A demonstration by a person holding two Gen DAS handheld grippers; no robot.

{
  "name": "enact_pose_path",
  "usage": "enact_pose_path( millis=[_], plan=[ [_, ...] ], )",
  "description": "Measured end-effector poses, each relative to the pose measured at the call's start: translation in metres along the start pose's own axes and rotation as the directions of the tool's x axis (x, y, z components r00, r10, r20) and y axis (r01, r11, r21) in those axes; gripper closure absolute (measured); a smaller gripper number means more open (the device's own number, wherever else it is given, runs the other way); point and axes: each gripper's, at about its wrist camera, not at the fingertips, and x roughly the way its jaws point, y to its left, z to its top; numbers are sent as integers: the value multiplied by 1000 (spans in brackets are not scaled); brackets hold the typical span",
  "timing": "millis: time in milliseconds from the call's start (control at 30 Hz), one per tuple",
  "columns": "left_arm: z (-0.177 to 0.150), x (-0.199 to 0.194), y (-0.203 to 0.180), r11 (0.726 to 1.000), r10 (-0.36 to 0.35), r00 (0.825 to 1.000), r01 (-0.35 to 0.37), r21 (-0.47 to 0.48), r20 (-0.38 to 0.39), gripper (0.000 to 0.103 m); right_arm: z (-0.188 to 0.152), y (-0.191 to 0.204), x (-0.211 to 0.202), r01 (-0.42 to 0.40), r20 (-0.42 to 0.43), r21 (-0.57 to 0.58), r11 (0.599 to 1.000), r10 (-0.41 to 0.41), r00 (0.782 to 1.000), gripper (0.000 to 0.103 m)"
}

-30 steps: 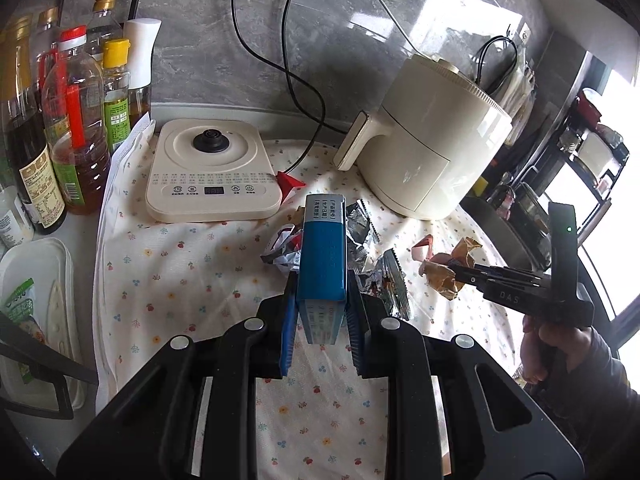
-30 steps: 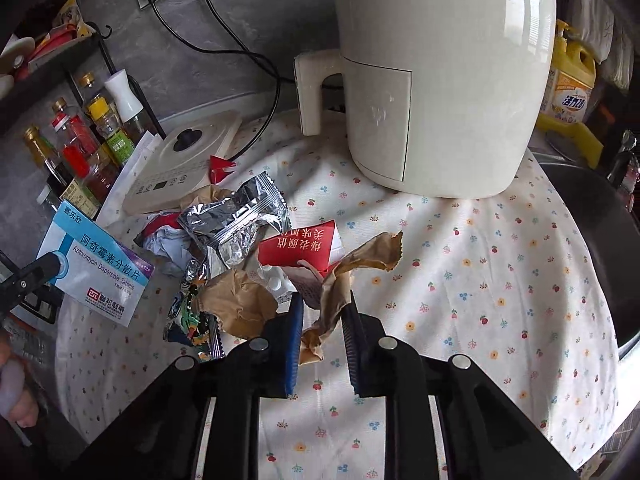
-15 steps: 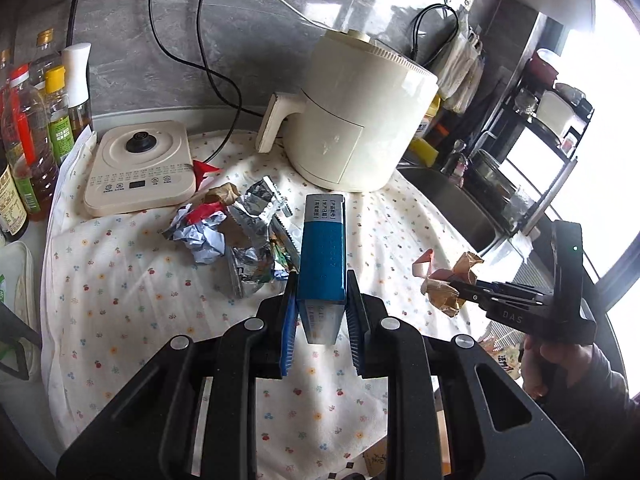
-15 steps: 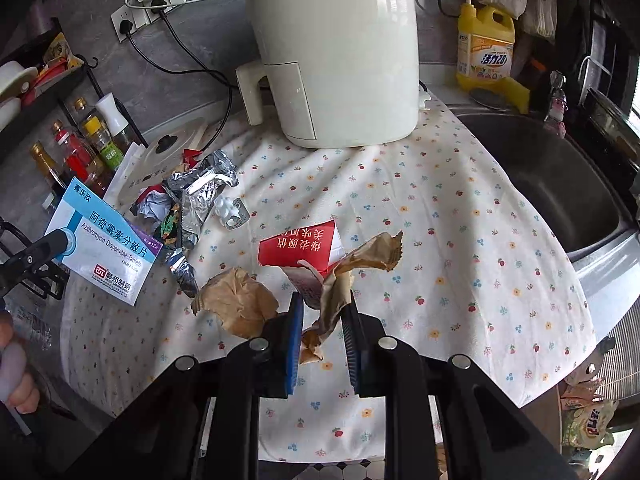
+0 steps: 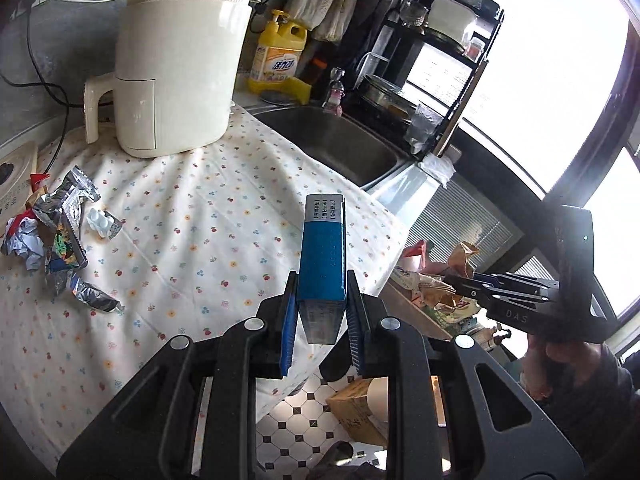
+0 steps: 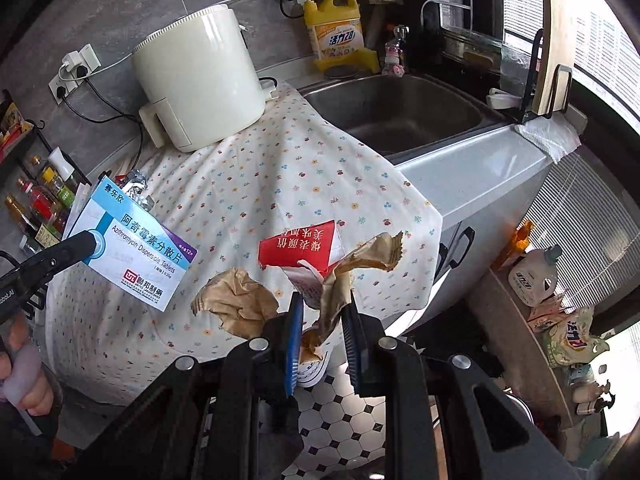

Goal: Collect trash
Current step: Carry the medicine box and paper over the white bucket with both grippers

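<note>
On the left of the flowered worktop (image 5: 208,216) a heap of trash is not yet collected: crumpled foil wrappers (image 5: 66,224), a paper ball (image 5: 24,240) and a small white blister piece (image 5: 102,222). Behind them stands the cream air fryer (image 5: 176,68), and further right the sink (image 5: 328,140) with the yellow detergent bottle (image 5: 280,60) beside it.

The left tongs (image 5: 321,312) are clenched on a blue medicine box (image 5: 323,256), which stands upright between the blue pads, over the front edge of the worktop. To its right the right tongs (image 6: 320,334) are clenched on a bundle of brown paper scraps (image 6: 240,300) together with a red packet (image 6: 298,242); this bundle hangs in the air past the worktop edge, above the tiled floor (image 6: 332,412).

I judge that both hands are carrying their load toward a bin, which I cannot see with certainty; a cardboard box (image 5: 356,412) is low on the floor.

What may go wrong: the right bundle is loose, and only part of it seems to sit between the pads, so a quick swing could shake out the red packet or one brown scrap onto the floor. The box is gripped only at its lower end, so it could tilt or slip if it bumps the other tongs
</note>
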Motion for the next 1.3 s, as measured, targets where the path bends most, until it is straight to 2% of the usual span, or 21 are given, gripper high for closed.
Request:
enact_pose_path(
  millis=[233,500,733,1033,1133,1233,1300],
  plan=[
    [-8,41,-82,990,-95,993,102,100,-71,81,-41,-80,-36,83,8,132,988,-84,996,83],
    [-37,89,-161,967,-169,970,196,160,-172,81,-100,-158,-64,165,-32,252,953,-163,986,83],
    [-73,131,-214,950,-198,941,253,183,-273,81,-158,-206,-62,217,-107,314,924,-193,975,83],
    [-114,171,-251,945,-189,910,270,184,-368,81,-217,-242,-35,234,-210,356,905,-166,964,83],
    [-122,178,-258,946,-177,907,264,190,-383,81,-227,-249,-28,246,-234,361,900,-168,958,77],
    [-129,180,-263,947,-164,905,256,196,-393,81,-232,-257,-26,233,-227,385,893,-153,962,59],
    [-131,180,-264,947,-156,903,252,199,-399,81,-235,-261,-28,231,-225,394,890,-150,963,58]
  ],
)
